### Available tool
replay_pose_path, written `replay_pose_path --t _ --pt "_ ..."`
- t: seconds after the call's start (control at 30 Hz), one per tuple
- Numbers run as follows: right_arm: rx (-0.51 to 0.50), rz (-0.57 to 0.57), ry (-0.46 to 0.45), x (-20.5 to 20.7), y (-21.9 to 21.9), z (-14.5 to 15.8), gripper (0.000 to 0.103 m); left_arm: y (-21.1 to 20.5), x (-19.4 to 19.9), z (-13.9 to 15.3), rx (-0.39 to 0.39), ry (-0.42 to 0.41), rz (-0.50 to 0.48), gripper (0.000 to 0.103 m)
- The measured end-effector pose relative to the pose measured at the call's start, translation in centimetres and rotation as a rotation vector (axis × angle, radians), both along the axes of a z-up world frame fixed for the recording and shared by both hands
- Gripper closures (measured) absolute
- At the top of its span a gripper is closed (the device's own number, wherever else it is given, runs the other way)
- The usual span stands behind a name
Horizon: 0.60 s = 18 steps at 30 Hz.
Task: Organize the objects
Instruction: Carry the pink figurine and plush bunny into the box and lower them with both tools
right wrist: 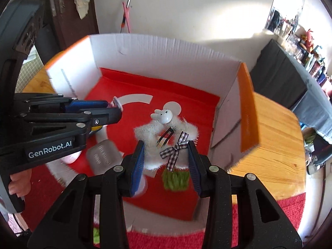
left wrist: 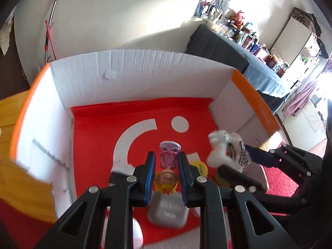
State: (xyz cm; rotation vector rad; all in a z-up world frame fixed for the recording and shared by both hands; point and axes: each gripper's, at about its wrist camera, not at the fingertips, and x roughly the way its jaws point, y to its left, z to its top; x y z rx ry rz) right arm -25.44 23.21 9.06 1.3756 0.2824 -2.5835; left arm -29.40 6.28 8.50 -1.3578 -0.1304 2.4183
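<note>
Bright room with a white wall behind, and a wooden table (right wrist: 269, 128) holding an open cardboard box (left wrist: 128, 70) with white walls, orange flaps and a red floor. Both grippers hang over it. The left gripper (left wrist: 166, 166) is clamped tight on a small doll figure (left wrist: 168, 166), pink dress, yellow hair. The right gripper (right wrist: 166, 155) is grasping a fluffy white hair clip (right wrist: 166, 132) with a bunny face and checked bow. Down on the box floor: one grey case (right wrist: 102, 157), one green fuzzy thing (right wrist: 176, 179), something yellow (left wrist: 200, 167) half hidden behind the fingers, and a pale pink blob cut off at the edge. Blurry, can't make those out better.
</note>
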Motion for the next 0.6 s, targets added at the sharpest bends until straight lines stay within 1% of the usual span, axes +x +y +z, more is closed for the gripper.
replay_pose_path --t 0.1,0.37,0.47,0.6 --pt "0.019 -0.012 -0.035 -1.6 -0.2 -1.0 0.065 0.5 -1.1 -0.7 -0.024 -0.007 -0.001 0.081" --pt "0.075 -0.011 -0.098 -4.0 -1.1 -2.6 0.065 1.4 -3.4 -2.9 -0.059 -0.076 0.002 0.081" --pt "0.082 -0.019 -0.117 -4.6 -1.1 -3.0 0.065 1.3 -4.0 -3.4 -0.047 -0.104 0.006 0.080" --pt "0.083 -0.020 -0.148 -5.2 -1.3 -3.7 0.065 1.4 -4.2 -3.6 -0.041 -0.110 0.009 0.080"
